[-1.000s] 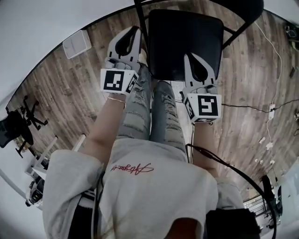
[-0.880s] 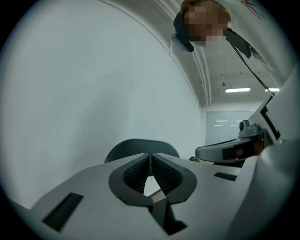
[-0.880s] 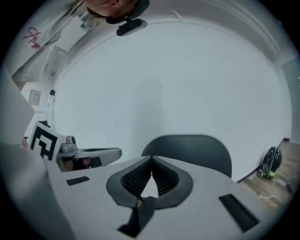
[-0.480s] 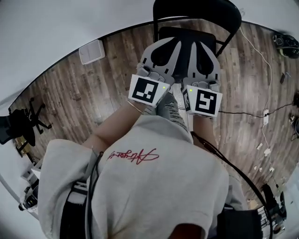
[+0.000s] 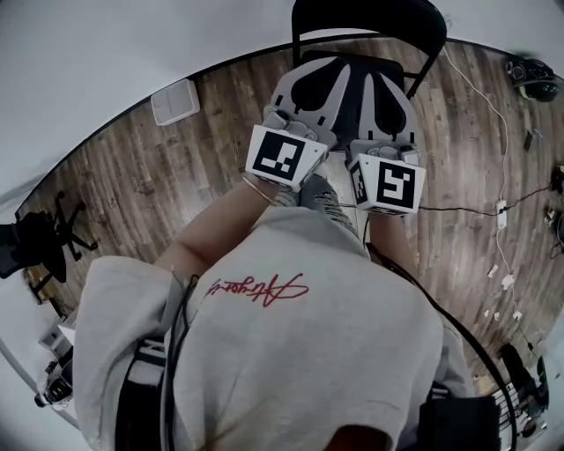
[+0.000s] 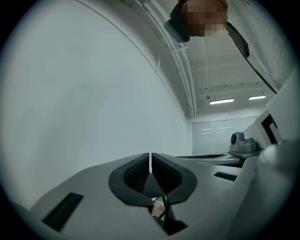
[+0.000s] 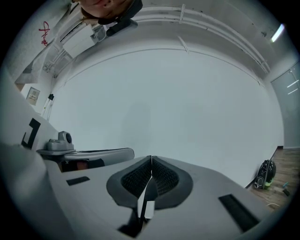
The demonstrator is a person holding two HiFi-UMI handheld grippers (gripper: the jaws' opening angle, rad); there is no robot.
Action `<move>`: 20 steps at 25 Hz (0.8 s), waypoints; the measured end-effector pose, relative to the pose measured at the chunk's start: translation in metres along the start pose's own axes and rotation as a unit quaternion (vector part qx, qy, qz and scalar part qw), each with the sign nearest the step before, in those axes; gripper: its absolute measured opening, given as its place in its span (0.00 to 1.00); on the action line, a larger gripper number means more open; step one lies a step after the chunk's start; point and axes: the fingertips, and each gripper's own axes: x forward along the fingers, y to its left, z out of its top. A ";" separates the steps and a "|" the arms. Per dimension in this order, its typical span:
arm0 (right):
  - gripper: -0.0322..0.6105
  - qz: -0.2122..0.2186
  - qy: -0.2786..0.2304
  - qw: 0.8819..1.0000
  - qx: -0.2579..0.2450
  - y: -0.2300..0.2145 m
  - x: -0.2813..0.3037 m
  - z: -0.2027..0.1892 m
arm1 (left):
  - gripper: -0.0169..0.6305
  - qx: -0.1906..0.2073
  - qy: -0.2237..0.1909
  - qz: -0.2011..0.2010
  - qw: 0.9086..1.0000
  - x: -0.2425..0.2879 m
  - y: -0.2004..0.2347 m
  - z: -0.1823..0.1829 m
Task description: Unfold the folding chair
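The black folding chair (image 5: 370,26) stands unfolded on the wooden floor at the top of the head view, its backrest farthest from me and its seat mostly hidden under both grippers. My left gripper (image 5: 319,77) and right gripper (image 5: 381,81) are held up side by side in front of my chest, above the seat and not touching the chair. Both point level at a bare white wall. In the left gripper view the jaws (image 6: 150,161) are shut with nothing between the pads. In the right gripper view the jaws (image 7: 151,164) are shut and hold nothing.
A white box (image 5: 174,99) lies on the floor at the upper left. Cables and small plugs (image 5: 502,216) run across the floor on the right. A black stand (image 5: 40,238) sits at the far left. A backpack (image 7: 265,175) leans by the wall.
Both grippers rose from beside the chair seat and came together in front of my chest. The chair now looks smaller and sits farther up the head view.
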 end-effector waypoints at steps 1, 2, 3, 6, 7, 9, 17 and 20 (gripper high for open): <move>0.08 -0.002 -0.002 1.000 0.000 0.000 -0.002 0.002 | 0.07 0.000 -0.005 -0.003 1.000 0.000 -0.001 0.003; 0.08 -0.004 -0.003 1.000 -0.001 0.001 -0.003 0.005 | 0.07 0.000 -0.007 -0.007 1.000 -0.001 -0.003 0.006; 0.08 -0.006 -0.005 1.000 -0.003 0.002 -0.004 0.007 | 0.07 0.000 -0.009 -0.011 1.000 -0.002 -0.004 0.009; 0.08 -0.012 -0.007 1.000 -0.010 0.004 -0.005 0.011 | 0.07 -0.001 -0.009 -0.018 1.000 -0.005 -0.007 0.013; 0.08 -0.012 -0.007 1.000 -0.012 0.003 -0.004 0.011 | 0.07 -0.002 -0.007 -0.019 1.000 -0.004 -0.007 0.011; 0.08 -0.012 -0.008 1.000 -0.014 0.001 -0.004 0.010 | 0.07 -0.006 -0.004 -0.021 1.000 -0.002 -0.009 0.007; 0.08 -0.017 -0.014 1.000 -0.011 -0.005 -0.004 0.012 | 0.07 -0.011 -0.002 -0.022 1.000 0.003 -0.011 0.005; 0.08 -0.018 -0.016 1.000 -0.011 -0.006 -0.005 0.013 | 0.07 -0.012 -0.002 -0.020 1.000 0.004 -0.011 0.006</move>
